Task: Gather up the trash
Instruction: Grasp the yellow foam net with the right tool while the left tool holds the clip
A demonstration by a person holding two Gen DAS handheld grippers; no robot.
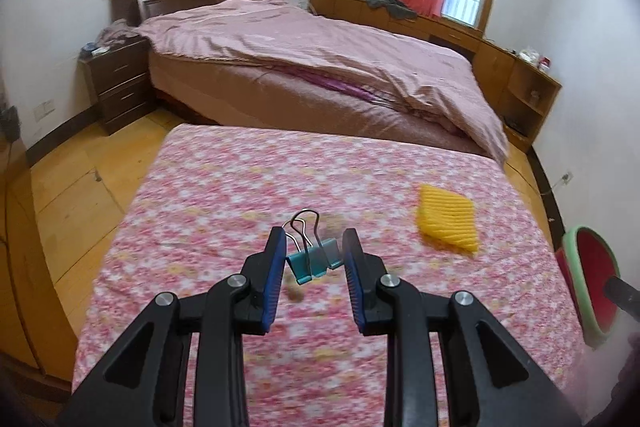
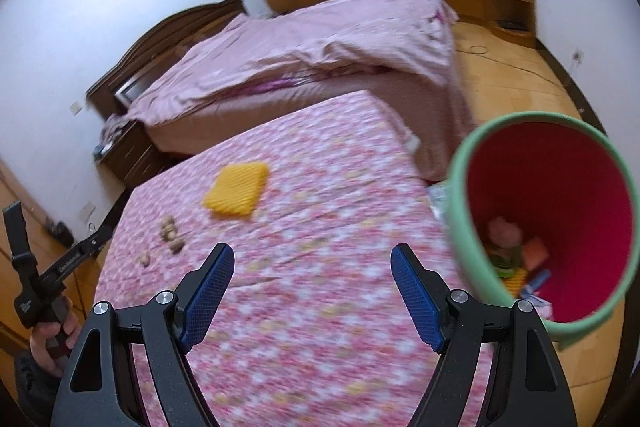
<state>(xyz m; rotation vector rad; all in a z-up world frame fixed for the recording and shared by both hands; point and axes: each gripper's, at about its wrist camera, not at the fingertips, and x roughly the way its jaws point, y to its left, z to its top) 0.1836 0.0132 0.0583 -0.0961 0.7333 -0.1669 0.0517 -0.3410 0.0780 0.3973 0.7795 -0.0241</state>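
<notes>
The left gripper [image 1: 314,255] holds a small teal metal binder clip with wire handles [image 1: 314,259] pinched between its blue pads, lifted above the table covered in a pink floral cloth [image 1: 224,187]. The right gripper [image 2: 312,291] hangs wide and empty over the same cloth. A round bin with a green rim and red inside [image 2: 560,187] stands just past the table's right edge, already holding several scraps. A yellow ribbed sponge [image 2: 236,193] and brown nutshell bits [image 2: 170,233] lie on the cloth. To do this well, carry the clip fully over the bin's mouth, keep the grip firm until centred, then release.
</notes>
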